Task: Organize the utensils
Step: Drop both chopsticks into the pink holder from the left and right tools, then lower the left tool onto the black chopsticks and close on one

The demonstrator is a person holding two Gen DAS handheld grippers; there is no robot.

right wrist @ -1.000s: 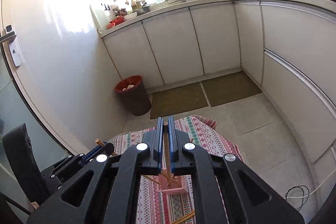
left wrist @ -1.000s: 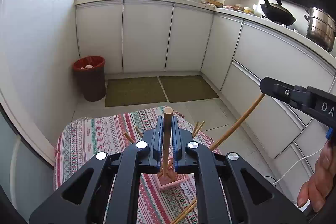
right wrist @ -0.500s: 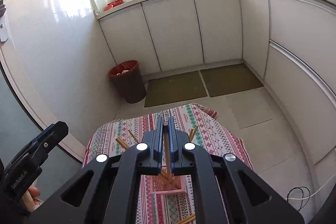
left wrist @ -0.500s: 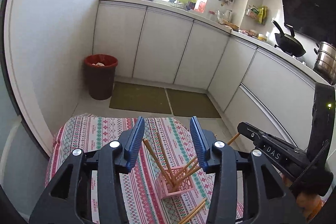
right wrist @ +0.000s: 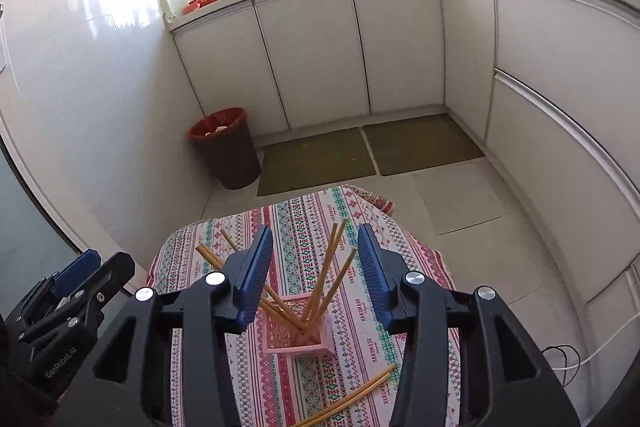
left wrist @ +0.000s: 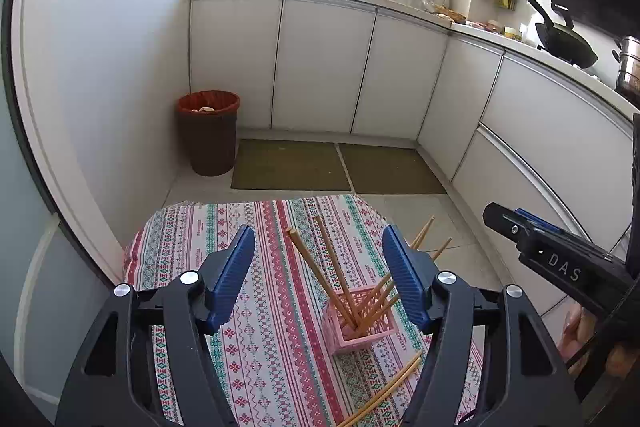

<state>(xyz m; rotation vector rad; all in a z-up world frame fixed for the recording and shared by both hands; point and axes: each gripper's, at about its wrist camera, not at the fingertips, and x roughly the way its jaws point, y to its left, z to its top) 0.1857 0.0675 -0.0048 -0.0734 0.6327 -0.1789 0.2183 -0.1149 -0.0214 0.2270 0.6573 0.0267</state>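
Patterned tablecloth point(left wrist: 256, 307) bearing pink holder point(left wrist: 360, 323); loose chopsticks point(right wrist: 352, 397) looking light, stiff, slippery, best pinched mid-shaft; left gripper point(left wrist: 320, 267) and right gripper point(right wrist: 316, 263) both opening, empty.

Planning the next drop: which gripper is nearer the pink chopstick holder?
Right, probably. Right gripper has the pink holder centred below its opening, empty jaws; left gripper, jaws also opening empty, sits off to its left.
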